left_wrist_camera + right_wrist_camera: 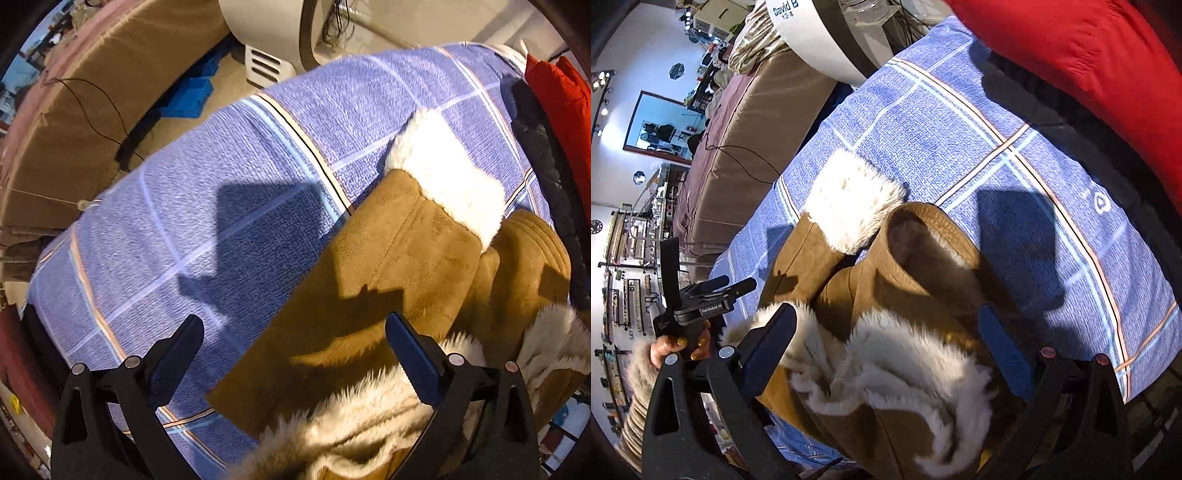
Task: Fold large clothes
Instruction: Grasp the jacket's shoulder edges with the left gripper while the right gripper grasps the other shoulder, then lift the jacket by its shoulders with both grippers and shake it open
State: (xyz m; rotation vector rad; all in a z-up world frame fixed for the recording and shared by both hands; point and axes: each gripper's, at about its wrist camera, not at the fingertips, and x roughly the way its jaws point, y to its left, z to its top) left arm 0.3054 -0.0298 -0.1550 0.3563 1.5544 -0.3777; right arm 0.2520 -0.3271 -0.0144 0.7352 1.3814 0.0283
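Note:
A tan suede coat (388, 273) with white fleece trim lies bunched on a blue checked sheet (192, 206). One sleeve with a white fur cuff (447, 173) stretches away from me. My left gripper (295, 347) hovers open above the coat's near edge and furry collar, holding nothing. In the right wrist view the same coat (886, 280) and cuff (849, 199) lie ahead, and my right gripper (886, 343) is open over the fleece lining (897, 362). The left gripper (698, 299) shows at the left edge of that view, held by a hand.
A red padded garment (1078, 62) and a dark quilted one (546, 177) lie along the sheet's far right side. A brown mattress (96, 110) with a black cable stands to the left, a white appliance (273, 33) behind. Blue boxes (188, 96) sit on the floor.

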